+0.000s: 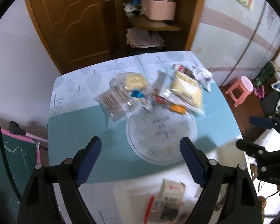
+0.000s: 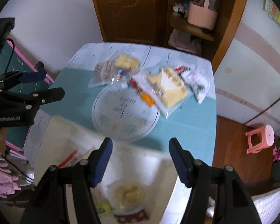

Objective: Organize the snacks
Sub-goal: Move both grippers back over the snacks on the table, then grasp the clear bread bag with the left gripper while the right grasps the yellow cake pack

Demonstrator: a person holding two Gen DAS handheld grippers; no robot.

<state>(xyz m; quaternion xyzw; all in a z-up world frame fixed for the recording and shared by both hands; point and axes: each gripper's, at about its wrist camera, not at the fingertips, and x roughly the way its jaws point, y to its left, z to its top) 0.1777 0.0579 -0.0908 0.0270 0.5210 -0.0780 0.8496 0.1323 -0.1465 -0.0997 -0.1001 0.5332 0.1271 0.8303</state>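
A pile of snack packets (image 1: 151, 91) lies at the far side of the table, behind a round clear plate (image 1: 161, 136); both also show in the right wrist view, the pile (image 2: 149, 82) and the plate (image 2: 125, 112). A white bin (image 1: 132, 196) at the near edge holds a packet (image 1: 169, 196); in the right wrist view the bin (image 2: 52, 130) holds a yellow snack bag (image 2: 128, 194). My left gripper (image 1: 141, 160) is open and empty above the near table. My right gripper (image 2: 140, 162) is open and empty above the bin. Both views are blurred.
A teal and white cloth covers the table (image 1: 80, 127). A wooden door (image 1: 74, 18) and shelf with a pink basket (image 1: 158, 7) stand behind. A pink stool (image 1: 240, 89) is on the floor to the right. A chalkboard (image 1: 9, 153) leans on the left.
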